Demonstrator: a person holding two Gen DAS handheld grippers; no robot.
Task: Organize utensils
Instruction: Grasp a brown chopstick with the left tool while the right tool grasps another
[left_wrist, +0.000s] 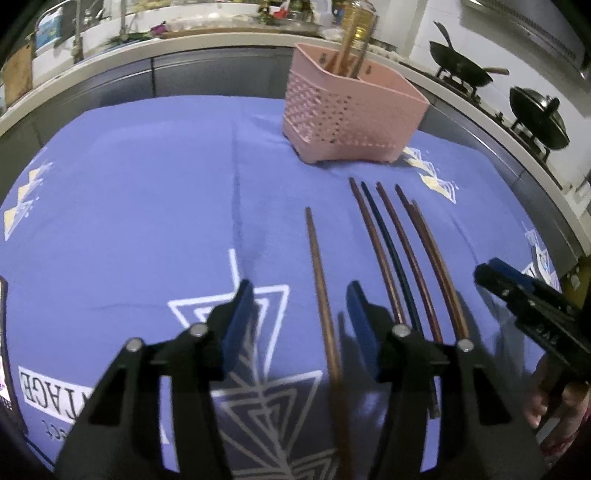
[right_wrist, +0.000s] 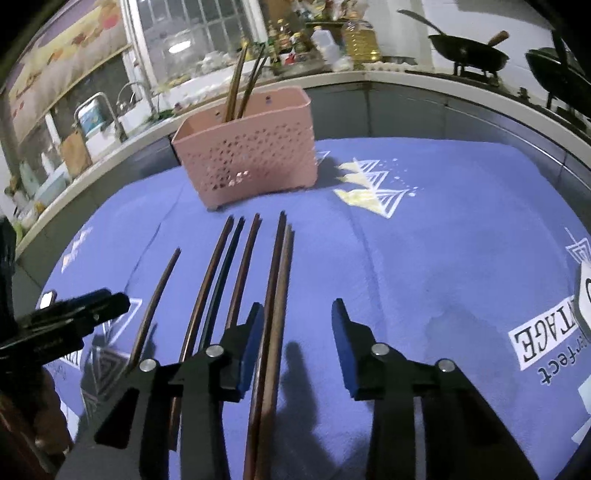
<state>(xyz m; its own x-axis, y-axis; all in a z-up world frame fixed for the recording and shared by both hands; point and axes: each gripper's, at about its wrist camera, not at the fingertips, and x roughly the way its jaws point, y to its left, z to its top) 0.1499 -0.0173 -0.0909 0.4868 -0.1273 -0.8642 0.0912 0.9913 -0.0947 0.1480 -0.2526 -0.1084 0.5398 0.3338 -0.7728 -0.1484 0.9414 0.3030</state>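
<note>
Several dark brown chopsticks lie side by side on a blue printed cloth (left_wrist: 129, 203). My left gripper (left_wrist: 299, 304) is open low over the cloth, and a single brown chopstick (left_wrist: 319, 273) runs between its blue pads without touching either. My right gripper (right_wrist: 299, 317) is open too. A pair of chopsticks (right_wrist: 279, 280) lies between its fingers, close beside the left pad (right_wrist: 255, 332) and well apart from the right one. Behind them stands a pink perforated basket (left_wrist: 347, 110) (right_wrist: 247, 162) with upright chopsticks (right_wrist: 240, 88) in it.
Other loose chopsticks (left_wrist: 391, 251) (right_wrist: 214, 288) lie between the two grippers. The right gripper's tip (left_wrist: 491, 273) shows at the left view's right edge. Two black woks (left_wrist: 461, 66) sit on the stove behind. A grey counter edge (right_wrist: 406, 79) rings the cloth.
</note>
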